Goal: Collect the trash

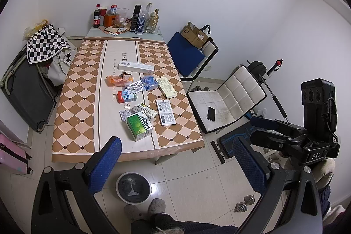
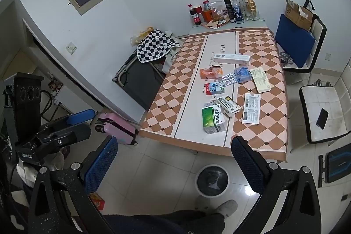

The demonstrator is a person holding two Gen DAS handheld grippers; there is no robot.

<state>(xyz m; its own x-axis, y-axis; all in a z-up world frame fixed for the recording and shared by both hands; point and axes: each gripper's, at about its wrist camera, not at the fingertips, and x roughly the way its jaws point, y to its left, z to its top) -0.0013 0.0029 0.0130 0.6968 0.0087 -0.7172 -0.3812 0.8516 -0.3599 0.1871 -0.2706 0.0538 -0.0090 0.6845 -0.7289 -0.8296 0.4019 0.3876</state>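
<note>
On the table (image 1: 72, 80) ahead of you, the trash is lying scattered: a green box (image 1: 138, 126) nearest, a long white box (image 1: 136, 67) farthest. You are holding the left gripper (image 1: 177, 159) and right gripper (image 2: 175, 159) wide open, empty, above the bin (image 2: 212, 180) on the floor.

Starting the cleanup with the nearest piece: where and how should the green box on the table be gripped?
Judging by its pose, grip the green box across its two long sides, coming down from above at the table's near edge. It lies flat, broad face up, and its far end touches a white box, so the long sides look easiest to reach.
</note>
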